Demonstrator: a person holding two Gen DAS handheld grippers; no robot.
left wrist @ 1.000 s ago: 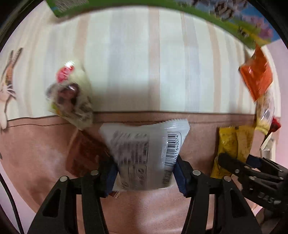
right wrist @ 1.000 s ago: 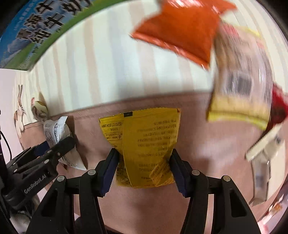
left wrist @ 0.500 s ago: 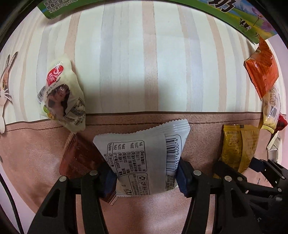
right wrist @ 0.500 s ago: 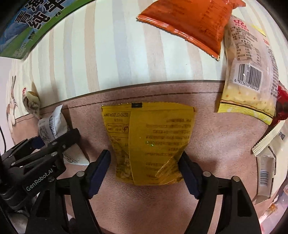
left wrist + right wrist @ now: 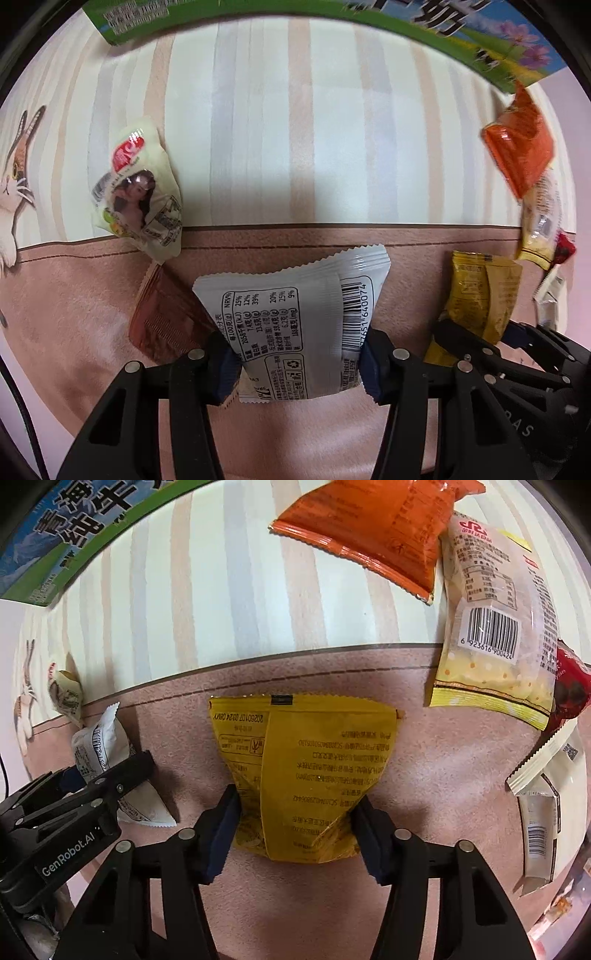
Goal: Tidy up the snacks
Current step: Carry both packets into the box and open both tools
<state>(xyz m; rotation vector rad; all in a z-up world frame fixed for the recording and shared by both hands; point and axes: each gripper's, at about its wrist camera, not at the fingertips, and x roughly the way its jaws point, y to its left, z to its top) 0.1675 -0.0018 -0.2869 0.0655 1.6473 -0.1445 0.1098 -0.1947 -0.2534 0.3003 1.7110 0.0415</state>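
Observation:
My left gripper (image 5: 297,363) is shut on a white snack packet (image 5: 295,325) with a barcode, just above the pink-brown cloth. My right gripper (image 5: 295,832) is shut on a yellow snack packet (image 5: 310,771), its pads pinching the packet's lower sides. Each gripper shows in the other's view: the right one (image 5: 476,339) with the yellow packet (image 5: 480,295), the left one (image 5: 107,775) with the white packet (image 5: 98,749). A brown packet (image 5: 166,317) lies partly under the white one.
A cream packet with a portrait (image 5: 140,192) lies at the left. An orange packet (image 5: 373,528), a pale yellow packet with a barcode (image 5: 495,627), a red packet (image 5: 569,686) and white packets (image 5: 546,794) lie at the right. A green-blue milk carton (image 5: 461,33) stands at the back.
The right gripper's jaws were spread wider around the yellow packet half a second ago and have closed on it. The left gripper still holds the white packet; both views shifted slightly.

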